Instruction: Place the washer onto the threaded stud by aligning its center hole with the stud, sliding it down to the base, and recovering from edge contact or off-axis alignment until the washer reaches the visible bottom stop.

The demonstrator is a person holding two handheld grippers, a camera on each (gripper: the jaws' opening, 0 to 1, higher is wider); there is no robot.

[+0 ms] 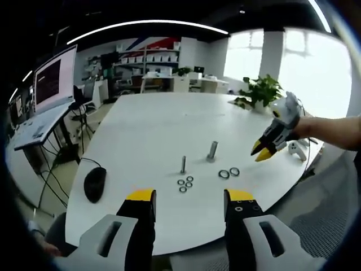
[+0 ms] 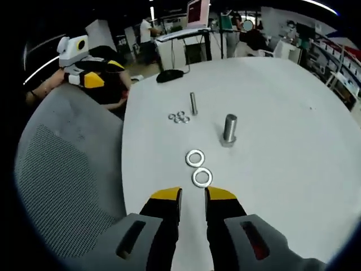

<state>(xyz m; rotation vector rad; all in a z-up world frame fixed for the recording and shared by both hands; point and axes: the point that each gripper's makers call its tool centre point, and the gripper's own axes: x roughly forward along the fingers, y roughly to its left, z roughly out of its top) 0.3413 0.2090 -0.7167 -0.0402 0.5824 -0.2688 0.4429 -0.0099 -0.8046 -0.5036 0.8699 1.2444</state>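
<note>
Two large washers (image 1: 224,174) (image 1: 234,171) lie flat on the white table, just right of a thick threaded stud (image 1: 212,151) that stands upright. A thin stud (image 1: 183,164) stands to its left, with several small washers (image 1: 185,183) in front of it. My left gripper (image 1: 190,197) hangs open and empty over the near table edge. In the right gripper view my right gripper (image 2: 193,197) is open with a narrow gap, and the nearer large washer (image 2: 202,177) lies just beyond its tips. The other washer (image 2: 195,157) and the thick stud (image 2: 229,129) lie farther on. The right gripper (image 1: 265,149) hovers to the right of the washers.
A black mouse (image 1: 94,183) rests near the table's left edge. A potted plant (image 1: 259,90) and a white controller (image 1: 296,149) are at the right. A grey mesh chair (image 2: 62,169) stands beside the table, with desks and monitors (image 1: 55,79) beyond.
</note>
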